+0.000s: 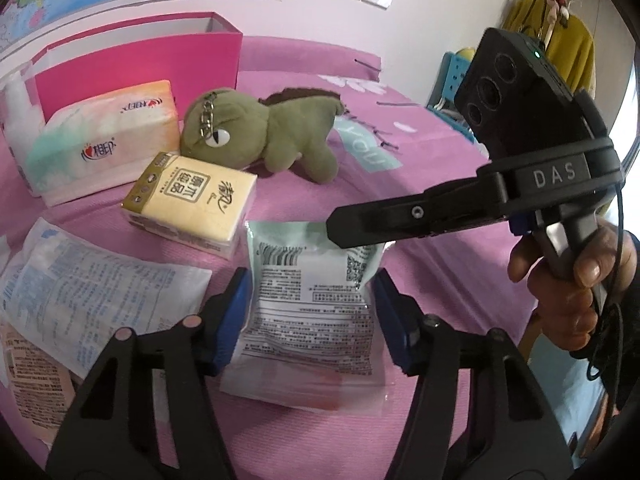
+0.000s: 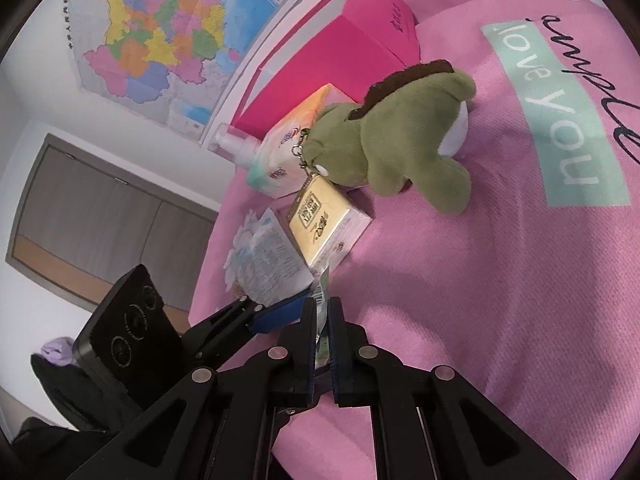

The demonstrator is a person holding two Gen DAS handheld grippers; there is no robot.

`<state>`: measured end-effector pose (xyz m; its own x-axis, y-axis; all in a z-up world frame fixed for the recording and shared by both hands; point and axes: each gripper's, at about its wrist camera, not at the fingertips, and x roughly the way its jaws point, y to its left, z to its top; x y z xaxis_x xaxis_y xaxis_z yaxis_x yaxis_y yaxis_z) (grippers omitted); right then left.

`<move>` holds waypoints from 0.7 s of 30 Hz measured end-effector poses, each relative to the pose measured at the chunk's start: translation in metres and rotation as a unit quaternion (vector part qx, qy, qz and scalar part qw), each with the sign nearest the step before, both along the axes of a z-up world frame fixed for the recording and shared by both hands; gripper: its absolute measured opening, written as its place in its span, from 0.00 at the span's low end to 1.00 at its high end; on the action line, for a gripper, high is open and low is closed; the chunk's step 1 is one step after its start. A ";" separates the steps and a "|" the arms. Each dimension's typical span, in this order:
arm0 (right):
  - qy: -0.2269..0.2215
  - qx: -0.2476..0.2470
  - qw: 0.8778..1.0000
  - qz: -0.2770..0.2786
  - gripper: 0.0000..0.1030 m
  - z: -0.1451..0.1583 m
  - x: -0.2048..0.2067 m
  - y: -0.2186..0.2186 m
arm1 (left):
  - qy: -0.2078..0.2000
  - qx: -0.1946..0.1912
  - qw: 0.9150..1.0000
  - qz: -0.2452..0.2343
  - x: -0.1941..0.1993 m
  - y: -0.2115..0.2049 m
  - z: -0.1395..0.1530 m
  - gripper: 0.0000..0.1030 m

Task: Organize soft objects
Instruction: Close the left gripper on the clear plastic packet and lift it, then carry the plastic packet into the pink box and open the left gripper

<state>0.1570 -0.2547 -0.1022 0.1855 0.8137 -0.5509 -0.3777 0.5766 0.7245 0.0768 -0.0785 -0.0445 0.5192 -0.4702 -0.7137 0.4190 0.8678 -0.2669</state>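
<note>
A pink printed bedsheet [image 1: 420,208] fills both views. At upper left of the left wrist view stands a magenta cardboard box [image 1: 140,64], with a pastel soft tissue pack [image 1: 100,140] before it and a green plush dinosaur [image 1: 272,132] at centre. Nearer lies a small yellow tissue packet [image 1: 192,200]. The pale green plastic pouch [image 1: 308,300] sits low centre between the left gripper [image 1: 306,316], spread wide and seemingly touching it, while the right gripper [image 2: 321,344] pinches its top edge
</note>
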 end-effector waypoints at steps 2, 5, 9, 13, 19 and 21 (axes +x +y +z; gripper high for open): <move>-0.007 0.002 1.000 0.004 0.04 0.005 -0.002 0.001 | -0.005 -0.012 1.000 0.000 -0.001 0.005 0.006 0.60; -0.024 0.004 1.000 0.010 0.04 0.019 -0.005 0.003 | -0.015 -0.030 0.999 0.003 -0.002 0.011 0.020 0.60; -0.051 0.012 0.999 0.016 0.04 0.043 -0.007 0.005 | -0.046 -0.027 0.999 0.005 0.002 0.016 0.046 0.60; -0.082 0.017 0.996 0.020 0.04 0.072 0.001 0.010 | -0.080 -0.012 0.997 0.009 0.020 0.023 0.074 0.60; -0.124 0.016 0.992 0.024 0.04 0.117 0.037 0.025 | -0.115 0.015 0.993 0.021 0.066 0.039 0.110 0.60; -0.136 0.014 0.990 0.025 0.04 0.131 0.051 0.033 | -0.127 0.024 0.991 0.029 0.086 0.045 0.122 0.60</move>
